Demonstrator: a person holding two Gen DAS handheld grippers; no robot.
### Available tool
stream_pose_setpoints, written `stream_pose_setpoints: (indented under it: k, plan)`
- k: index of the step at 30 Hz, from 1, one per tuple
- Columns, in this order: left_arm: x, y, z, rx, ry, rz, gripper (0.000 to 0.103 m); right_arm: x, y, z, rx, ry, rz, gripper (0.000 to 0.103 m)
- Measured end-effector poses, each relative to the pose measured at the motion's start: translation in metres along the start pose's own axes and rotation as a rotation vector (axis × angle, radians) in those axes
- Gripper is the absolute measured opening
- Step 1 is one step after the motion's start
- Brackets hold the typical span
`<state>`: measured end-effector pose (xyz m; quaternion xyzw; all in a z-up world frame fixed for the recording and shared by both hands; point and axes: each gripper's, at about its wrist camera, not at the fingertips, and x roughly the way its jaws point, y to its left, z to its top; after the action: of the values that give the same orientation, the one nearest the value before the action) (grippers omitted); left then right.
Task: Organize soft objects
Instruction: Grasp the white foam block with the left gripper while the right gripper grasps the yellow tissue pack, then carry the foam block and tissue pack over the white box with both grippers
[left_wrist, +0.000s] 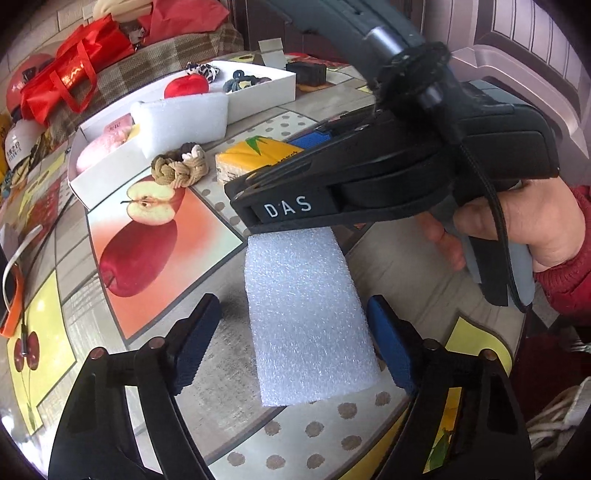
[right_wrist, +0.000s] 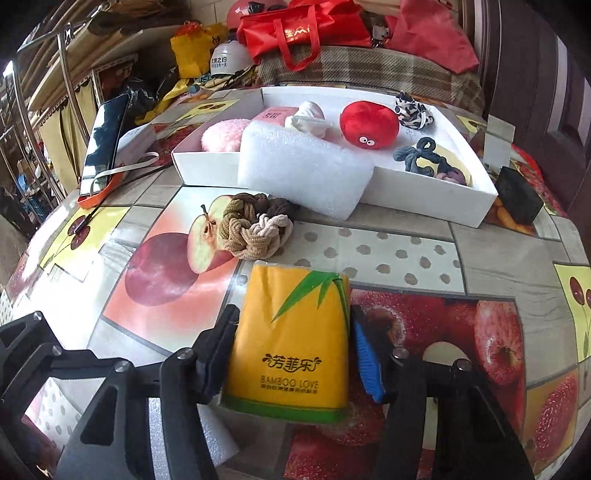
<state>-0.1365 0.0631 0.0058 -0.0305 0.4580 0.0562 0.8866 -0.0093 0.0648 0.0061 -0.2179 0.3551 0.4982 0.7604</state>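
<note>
The right tool has its two fingers against the long sides of the yellow tissue pack, pinching it where it lies on the desk, just in front of the braided hair ties. I judge the pack light and soft, with a smooth plastic wrap that can slip, so a hold across the middle of its sides is good, with moderate pressure so it does not deform much. The left tool is spread wide, its fingers on either side of the white foam strip but not touching it; the foam looks very light and easy to squeeze, best taken across its narrow width. The white box at the far side already holds the red plush toy, a pink puff and other hair ties, and a thick foam block leans over its front wall. Only the left view shows the person's right hand; only the right view shows the box contents and the pack's print clearly.
</note>
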Motion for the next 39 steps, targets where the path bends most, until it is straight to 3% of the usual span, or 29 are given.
stream_pose_setpoints:
  k: [2,3,15,27,34,39]
  plan:
    - [-0.002,0.001,0.000,0.003,-0.019,0.005,0.056,-0.001,0.001,0.000,-0.003,-0.001,0.007,0.051]
    - [-0.002,0.000,0.001,0.004,-0.021,0.003,0.053,-0.002,0.003,0.000,-0.008,-0.002,0.010,0.050]
    - [-0.002,0.008,0.002,-0.024,-0.023,0.004,0.053,-0.015,0.007,0.000,-0.016,-0.067,-0.003,0.049]
    - [-0.001,0.049,0.005,-0.107,-0.036,0.087,0.053,-0.029,0.000,-0.001,0.016,-0.145,-0.035,0.049]
    - [0.001,0.079,0.020,-0.216,-0.146,0.180,0.053,-0.039,0.005,0.001,-0.011,-0.231,-0.117,0.049]
    - [-0.019,0.092,0.032,-0.281,-0.356,0.333,0.053,-0.042,-0.002,0.003,0.003,-0.268,-0.158,0.049]
